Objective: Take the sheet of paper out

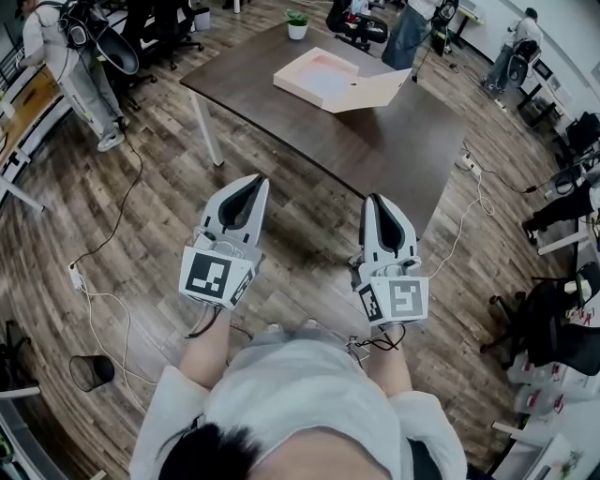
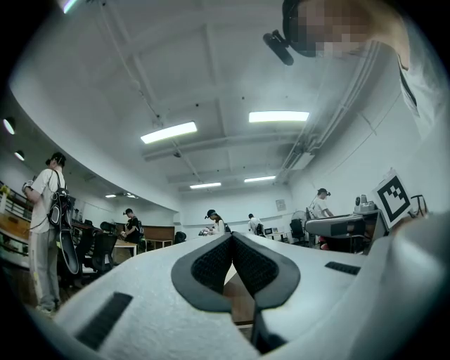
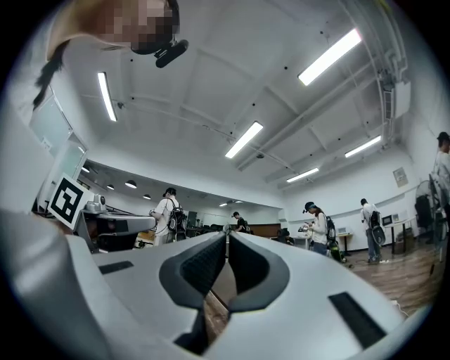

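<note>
A wood-plank floor (image 1: 309,225) fills most of the head view, with office chairs and other people round its edges. A dark brown table (image 1: 375,141) stands ahead of the person, its white leg (image 1: 206,127) at the near left corner. On the far half of the table lies an open folder (image 1: 380,89), its flap spread to the right. The sheet (image 1: 330,82) rests pale inside the folder's pinkish tray, well apart from both tongs.

The left gripper (image 1: 251,183) is held over the floor, short of the table's near edge. In its own view the ribbed pads (image 2: 214,264) meet at the tips and nothing sits between them (image 2: 232,236). The right gripper (image 1: 380,202) is level with it, also short of the table. Its jaws are closed tip to tip and hold nothing (image 3: 226,235).

A small potted plant (image 1: 296,25) stands at the table's far edge. A dark bin (image 1: 91,372) lies on the floor at lower left, beside a white cable (image 1: 112,309).
</note>
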`<state>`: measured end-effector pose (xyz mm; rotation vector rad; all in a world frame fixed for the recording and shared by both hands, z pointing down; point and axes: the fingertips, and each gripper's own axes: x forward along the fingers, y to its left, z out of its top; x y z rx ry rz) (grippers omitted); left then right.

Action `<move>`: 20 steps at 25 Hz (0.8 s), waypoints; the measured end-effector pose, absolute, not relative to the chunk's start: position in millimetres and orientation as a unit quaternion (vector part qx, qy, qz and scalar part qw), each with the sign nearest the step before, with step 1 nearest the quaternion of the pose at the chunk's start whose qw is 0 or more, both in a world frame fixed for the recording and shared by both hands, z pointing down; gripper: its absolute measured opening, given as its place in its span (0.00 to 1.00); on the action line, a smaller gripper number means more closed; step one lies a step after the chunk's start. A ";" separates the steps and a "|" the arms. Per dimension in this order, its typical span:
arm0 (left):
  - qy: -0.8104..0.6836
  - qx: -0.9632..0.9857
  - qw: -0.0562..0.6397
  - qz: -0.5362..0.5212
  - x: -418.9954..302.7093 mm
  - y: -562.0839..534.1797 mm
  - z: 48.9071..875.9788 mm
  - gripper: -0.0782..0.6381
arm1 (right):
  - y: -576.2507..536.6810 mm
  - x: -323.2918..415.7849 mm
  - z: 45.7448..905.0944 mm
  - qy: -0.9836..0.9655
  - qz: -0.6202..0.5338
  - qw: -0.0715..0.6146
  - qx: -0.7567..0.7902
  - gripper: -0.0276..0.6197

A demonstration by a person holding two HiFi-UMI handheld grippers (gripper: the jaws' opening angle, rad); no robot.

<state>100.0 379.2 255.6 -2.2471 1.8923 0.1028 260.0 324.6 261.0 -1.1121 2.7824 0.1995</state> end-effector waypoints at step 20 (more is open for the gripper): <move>0.636 -0.763 0.107 0.043 40.5 328.4 259.9 0.10 | 268.1 202.5 267.0 0.923 0.062 0.078 -0.371 0.07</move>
